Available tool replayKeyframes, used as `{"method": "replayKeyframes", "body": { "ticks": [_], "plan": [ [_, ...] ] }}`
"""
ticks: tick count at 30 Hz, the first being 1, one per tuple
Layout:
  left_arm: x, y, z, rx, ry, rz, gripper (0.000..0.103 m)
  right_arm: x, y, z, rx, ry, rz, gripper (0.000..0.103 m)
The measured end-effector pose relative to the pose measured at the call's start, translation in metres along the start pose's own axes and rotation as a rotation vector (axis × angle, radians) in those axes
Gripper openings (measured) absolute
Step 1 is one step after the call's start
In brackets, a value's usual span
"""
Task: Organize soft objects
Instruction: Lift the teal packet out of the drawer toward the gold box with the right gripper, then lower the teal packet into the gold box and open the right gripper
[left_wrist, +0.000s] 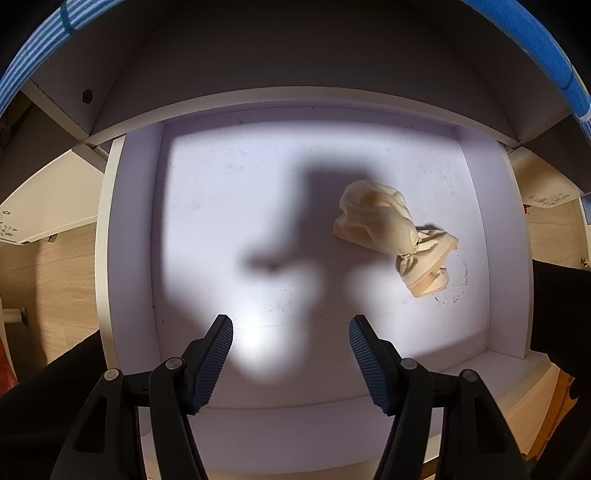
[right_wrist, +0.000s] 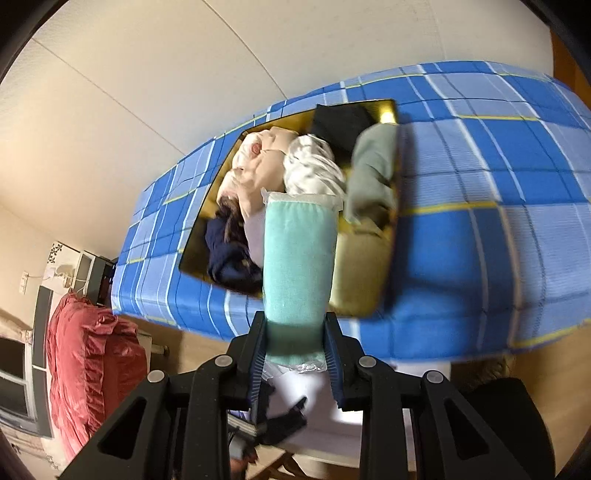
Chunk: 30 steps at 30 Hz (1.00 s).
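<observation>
So we've got the right hand-held gripper (right_wrist: 295, 354) clamped tight on a mint-green rolled cloth (right_wrist: 299, 258) above the yellow bin (right_wrist: 354, 273) on the bed (right_wrist: 480, 184), while our left hand-held gripper (left_wrist: 291, 354) hangs half-open and empty over the white drawer (left_wrist: 136, 221), probably ready to tidy the cream cloth bundle (left_wrist: 384, 229) there.

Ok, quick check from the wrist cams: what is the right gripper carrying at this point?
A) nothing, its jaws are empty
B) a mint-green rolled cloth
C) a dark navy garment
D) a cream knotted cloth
B: the right gripper is clamped on the mint-green rolled cloth above the blue checked bed, while the cream knotted cloth lies in the white drawer.
</observation>
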<state>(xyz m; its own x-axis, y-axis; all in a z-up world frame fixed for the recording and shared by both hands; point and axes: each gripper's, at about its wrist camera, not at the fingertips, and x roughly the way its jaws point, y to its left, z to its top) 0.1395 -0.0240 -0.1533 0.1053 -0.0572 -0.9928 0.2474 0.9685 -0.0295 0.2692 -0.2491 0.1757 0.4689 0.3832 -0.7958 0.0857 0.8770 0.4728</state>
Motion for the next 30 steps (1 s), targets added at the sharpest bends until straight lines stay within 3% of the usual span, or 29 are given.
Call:
{"method": "replayKeyframes", "body": {
  "ticks": [4, 8, 14, 20, 24, 27, 30],
  "plan": [
    [-0.001, 0.002, 0.000, -0.011, 0.005, -0.009, 0.066, 0.020, 0.000, 0.015, 0.058, -0.019, -0.042, 0.030],
    [0.001, 0.003, 0.000, -0.015, 0.015, -0.008, 0.066, 0.038, -0.007, 0.024, 0.091, -0.019, -0.063, 0.038],
    [0.009, 0.003, 0.000, -0.020, 0.039, 0.011, 0.066, 0.024, -0.009, 0.023, 0.019, -0.067, -0.096, 0.038],
    [0.010, 0.001, 0.000, -0.007, 0.039, 0.009, 0.066, 0.040, 0.008, 0.033, -0.073, -0.055, -0.100, 0.023],
    [0.012, 0.004, 0.000, -0.017, 0.048, 0.008, 0.066, 0.063, 0.021, 0.040, -0.136, -0.010, -0.158, 0.022],
    [0.011, 0.005, 0.001, -0.029, 0.050, 0.006, 0.066, 0.084, 0.016, 0.045, -0.149, 0.027, -0.264, 0.022],
    [0.010, 0.006, 0.001, -0.037, 0.049, 0.000, 0.066, 0.091, 0.008, 0.048, -0.134, 0.029, -0.256, 0.021]
  ]
}}
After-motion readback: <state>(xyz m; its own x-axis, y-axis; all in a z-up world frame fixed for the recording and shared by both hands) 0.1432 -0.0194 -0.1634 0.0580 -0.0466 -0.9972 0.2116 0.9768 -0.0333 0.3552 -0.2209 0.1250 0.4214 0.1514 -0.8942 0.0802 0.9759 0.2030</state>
